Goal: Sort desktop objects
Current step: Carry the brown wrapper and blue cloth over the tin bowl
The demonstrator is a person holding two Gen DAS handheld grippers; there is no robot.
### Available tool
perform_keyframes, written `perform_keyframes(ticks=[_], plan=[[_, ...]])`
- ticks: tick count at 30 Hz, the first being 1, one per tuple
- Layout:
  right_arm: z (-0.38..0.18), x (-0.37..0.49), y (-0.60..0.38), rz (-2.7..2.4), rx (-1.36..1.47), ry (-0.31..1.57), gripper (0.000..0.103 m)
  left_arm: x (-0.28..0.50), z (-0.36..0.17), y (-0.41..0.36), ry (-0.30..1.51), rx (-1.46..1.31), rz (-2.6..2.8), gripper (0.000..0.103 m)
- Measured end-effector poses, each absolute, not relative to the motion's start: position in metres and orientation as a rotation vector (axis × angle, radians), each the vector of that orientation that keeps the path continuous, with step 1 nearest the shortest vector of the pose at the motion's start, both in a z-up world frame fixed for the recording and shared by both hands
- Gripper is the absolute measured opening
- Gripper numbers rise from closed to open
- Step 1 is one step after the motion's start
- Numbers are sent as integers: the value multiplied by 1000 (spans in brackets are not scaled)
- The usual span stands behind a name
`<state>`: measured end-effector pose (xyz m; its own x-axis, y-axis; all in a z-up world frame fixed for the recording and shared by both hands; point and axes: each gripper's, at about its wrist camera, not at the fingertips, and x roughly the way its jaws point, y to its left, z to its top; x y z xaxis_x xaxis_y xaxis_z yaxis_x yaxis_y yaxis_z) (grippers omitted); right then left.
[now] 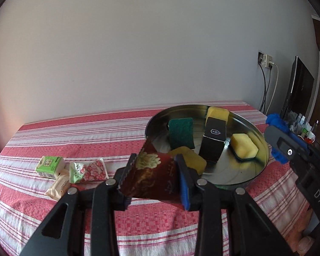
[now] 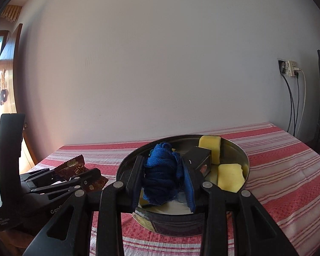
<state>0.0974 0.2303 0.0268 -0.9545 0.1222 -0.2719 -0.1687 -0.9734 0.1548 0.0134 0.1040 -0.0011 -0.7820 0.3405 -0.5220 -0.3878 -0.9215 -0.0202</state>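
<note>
My left gripper (image 1: pixel 156 166) is shut on a dark red snack packet (image 1: pixel 153 175) and holds it above the striped tablecloth, just left of a round metal tin (image 1: pixel 260 166); the same packet shows in the right wrist view (image 2: pixel 71 166). My right gripper (image 2: pixel 163 177) is shut on a bunched blue cloth (image 2: pixel 162 177) over the tin's (image 2: pixel 244 155) near side; the cloth also shows in the left wrist view (image 1: pixel 276 125). In the tin lie a green scouring pad (image 1: pixel 181 132), a black box (image 1: pixel 213 140) and yellow sponges (image 1: pixel 244 145).
On the cloth at the left lie a green and white carton (image 1: pixel 50 166), a pink flowered packet (image 1: pixel 88 170) and a beige packet (image 1: pixel 58 187). A wall runs behind the table. Cables hang from a socket (image 1: pixel 265 60) at the right, beside a dark monitor (image 1: pixel 296 87).
</note>
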Motion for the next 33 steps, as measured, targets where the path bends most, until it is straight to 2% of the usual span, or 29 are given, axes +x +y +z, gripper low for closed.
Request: perform_keyframes(ticks=[13,18,33], plan=[[46,114,296,2821,-283,239,37,16,14,154,173,-724,2617,34],[47,94,315,2784,-310,180,37,2,16,172,177,-725,2610,34],[31,32,343,2806,-394,164,37,-54,-1,210,229,-797,2655,34]])
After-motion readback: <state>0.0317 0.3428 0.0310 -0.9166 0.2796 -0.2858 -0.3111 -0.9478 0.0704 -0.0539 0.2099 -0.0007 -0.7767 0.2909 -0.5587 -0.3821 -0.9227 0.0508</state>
